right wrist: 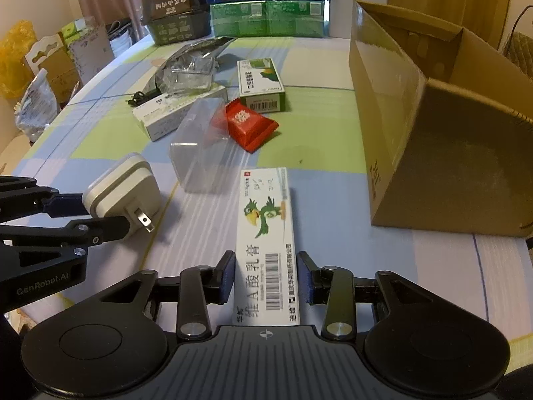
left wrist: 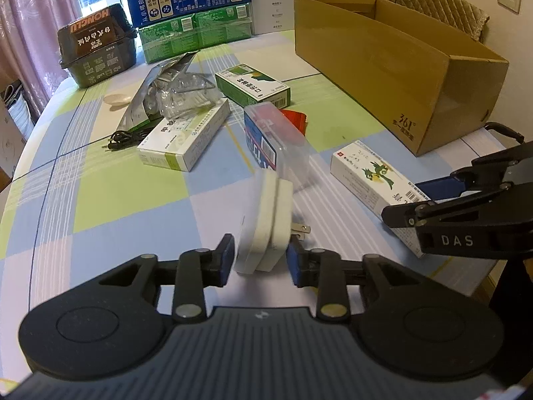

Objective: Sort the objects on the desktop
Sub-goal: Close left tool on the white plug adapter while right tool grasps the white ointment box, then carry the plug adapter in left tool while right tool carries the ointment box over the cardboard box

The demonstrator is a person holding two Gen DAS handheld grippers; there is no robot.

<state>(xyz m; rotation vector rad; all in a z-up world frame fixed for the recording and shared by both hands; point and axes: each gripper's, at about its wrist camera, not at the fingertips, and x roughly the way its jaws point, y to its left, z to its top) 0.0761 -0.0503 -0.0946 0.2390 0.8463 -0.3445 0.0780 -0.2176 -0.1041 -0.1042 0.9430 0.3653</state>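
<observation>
**Both hand-held grippers down on the table, each lined up on something**

Biggest thing first: the table (right wrist: pixel 110 140) with its blue, green and white checked cloth. On its right side sits a long open brown cardboard box (right wrist: pixel 433 153), open side up, as far as I can tell with nothing in it. Along the far edge there's a stack of blue and green cartons (right wrist: pixel 266 3) and a dark plastic food container (left wrist: pixel 96 50) next to them.

Mid-table is the loose pile: a green and white medicine box (left wrist: pixel 251 85), a white box with a green stripe (left wrist: pixel 185 135), a clear plastic case (right wrist: pixel 200 143) with a red foil sachet (right wrist: pixel 250 126) touching it, crumpled clear wrap and a black cable (left wrist: pixel 123 138).

Near edge: the long white carton with a green bird printed on it (right wrist: pixel 265 233) lies flat, and the right hand-held gripper (right wrist: pixel 265 278) straddles its near end, blue pads just beside its two long sides. Can't tell if they're actually squeezing it yet.

The left hand-held gripper (left wrist: pixel 260 261) has the white plug adapter (left wrist: pixel 265 220) between its pads, prongs pointing right. One pad is at its side, the other looks a hair off, so I can't tell whether it's gripped.
</observation>
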